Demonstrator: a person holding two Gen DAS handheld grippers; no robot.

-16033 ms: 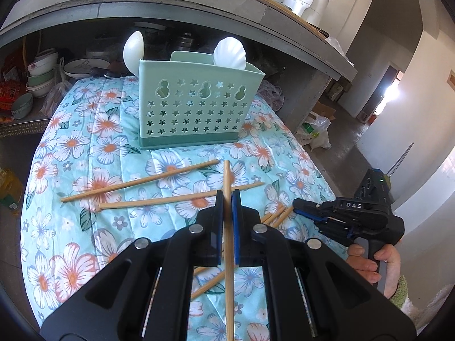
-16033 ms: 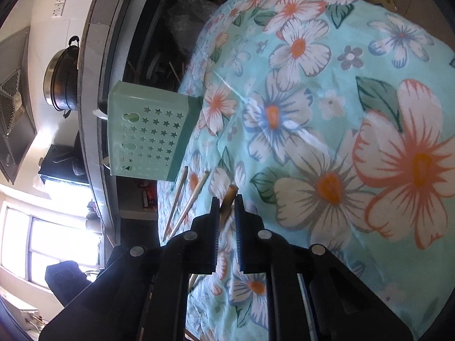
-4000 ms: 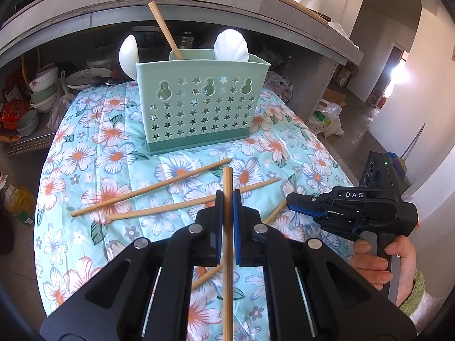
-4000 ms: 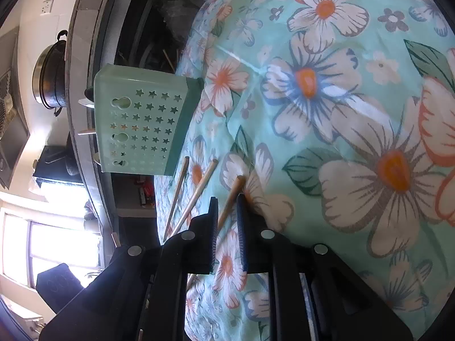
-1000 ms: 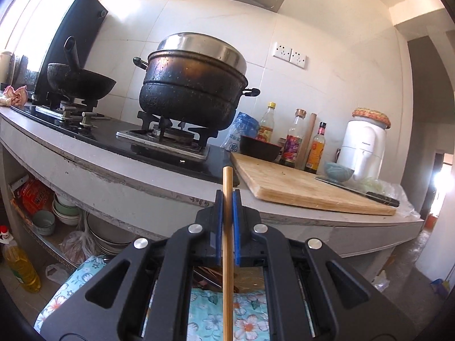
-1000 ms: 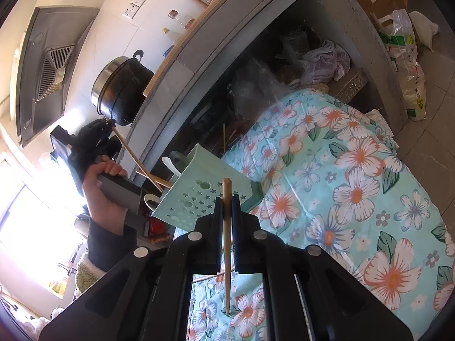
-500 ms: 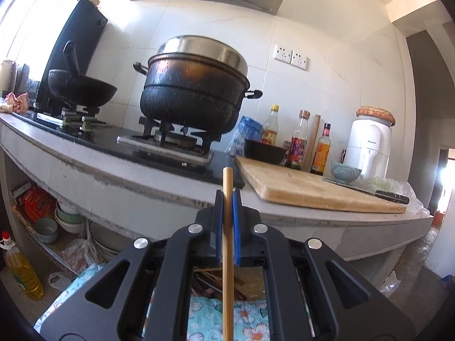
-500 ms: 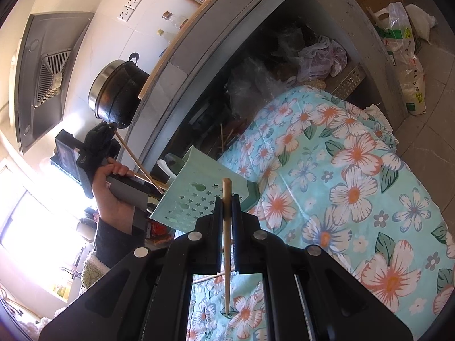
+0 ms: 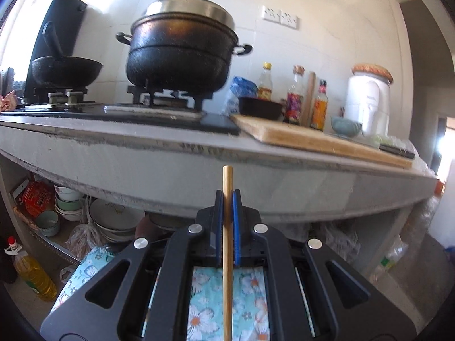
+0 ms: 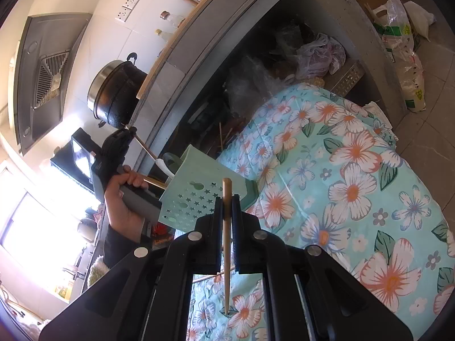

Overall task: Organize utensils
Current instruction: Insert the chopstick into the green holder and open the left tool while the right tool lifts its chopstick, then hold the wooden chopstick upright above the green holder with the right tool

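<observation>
The left gripper (image 9: 227, 196) is being held clenched on a chopstick (image 9: 227, 241), which is being gripped between the blue-edged fingers (image 9: 218, 221) and is running vertically through the jaws in the left wrist view. The upper end of this chopstick is projecting beyond the fingertips toward 12 o'clock, against the grey counter edge (image 9: 199, 156). Behind it, a black pot (image 9: 182, 51) is being shown on the stove at 11 o'clock and a wooden cutting board (image 9: 318, 139) at 2 o'clock. A strip of floral cloth (image 9: 207, 298) is being seen below, between the gripper arms.

The right gripper (image 10: 227, 199) is likewise being held clenched, on a second chopstick (image 10: 226, 244). This stick is being held in line with the fingers, its thick end projecting toward 12 o'clock and its thin end pointing toward 6 o'clock over the floral cloth (image 10: 355, 187).

In the right wrist view, the green utensil holder (image 10: 196, 196) is being seen on the cloth, just beyond the right fingertips, toward 11 o'clock. The left gripper (image 10: 126, 133) is being shown at 10 o'clock, held in a hand (image 10: 122, 201) beside and above the holder, with its chopstick (image 10: 145, 149) slanting down toward the holder's open top. Whether the tip is inside a compartment cannot be told. A white spoon (image 10: 164, 166) is being seen standing in the holder.

One more chopstick (image 10: 209, 277) is being seen lying on the cloth, partly hidden behind the right gripper.
</observation>
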